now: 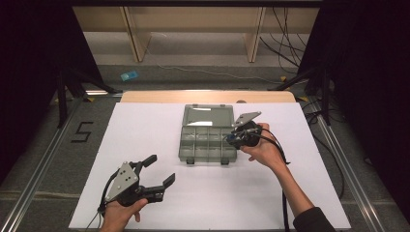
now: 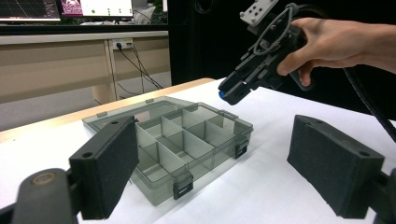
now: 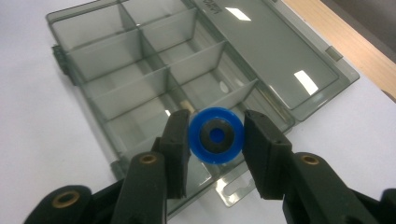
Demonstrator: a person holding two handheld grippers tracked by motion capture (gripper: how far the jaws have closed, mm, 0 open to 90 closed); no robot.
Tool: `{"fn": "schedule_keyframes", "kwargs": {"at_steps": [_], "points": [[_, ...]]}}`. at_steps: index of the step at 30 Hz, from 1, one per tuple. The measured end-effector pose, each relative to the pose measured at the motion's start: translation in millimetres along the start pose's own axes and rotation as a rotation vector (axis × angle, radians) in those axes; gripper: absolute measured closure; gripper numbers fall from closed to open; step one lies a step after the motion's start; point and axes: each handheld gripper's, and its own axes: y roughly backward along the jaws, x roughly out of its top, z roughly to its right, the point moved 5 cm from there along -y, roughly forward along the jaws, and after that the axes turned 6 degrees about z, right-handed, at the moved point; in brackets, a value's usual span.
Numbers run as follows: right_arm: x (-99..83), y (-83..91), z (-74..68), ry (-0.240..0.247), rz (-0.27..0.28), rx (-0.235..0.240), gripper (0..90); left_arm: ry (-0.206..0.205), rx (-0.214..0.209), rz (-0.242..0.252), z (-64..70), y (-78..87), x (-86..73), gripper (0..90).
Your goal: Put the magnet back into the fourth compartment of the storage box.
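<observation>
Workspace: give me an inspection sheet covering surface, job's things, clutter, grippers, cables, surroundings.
Surface: white sheet over a wooden table.
Job's things: clear compartment box, lid open and flat, compartments look empty; blue ring with a dark centre, held above the box's edge.
Clutter: nothing seen on the sheet.
Grippers: left gripper open, off the box near the front; right gripper shut on the blue ring.
Cables: right gripper's cable trails along the forearm; loose cables on the floor.
Surroundings: black curtains, wooden legs, floor marking "5".
</observation>
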Motion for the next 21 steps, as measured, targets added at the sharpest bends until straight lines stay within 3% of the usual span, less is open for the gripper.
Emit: {"fn": "schedule_keyframes", "kwargs": {"at_steps": [11,12,13,17,21], "points": [[1.4,-10.9,12.9,-0.018,0.003,-0.026,62.8,0.002,-0.005,0.011,0.1,-0.1,0.4,15.7],[1.4,-11.7,14.8,0.001,0.004,-0.024,62.8,0.005,-0.006,0.014,0.5,-0.3,0.5,15.7],[1.8,-12.7,14.2,-0.016,0.003,-0.027,62.8,0.004,-0.005,0.010,0.5,0.0,0.4,15.7],[2.3,-15.5,16.5,-0.013,-0.017,-0.014,62.8,0.002,0.000,0.001,0.2,0.5,0.1,15.7],[3.5,-20.1,18.5,-0.004,-0.003,-0.020,62.8,-0.002,0.002,0.002,-0.3,0.8,0.3,15.7]]}}
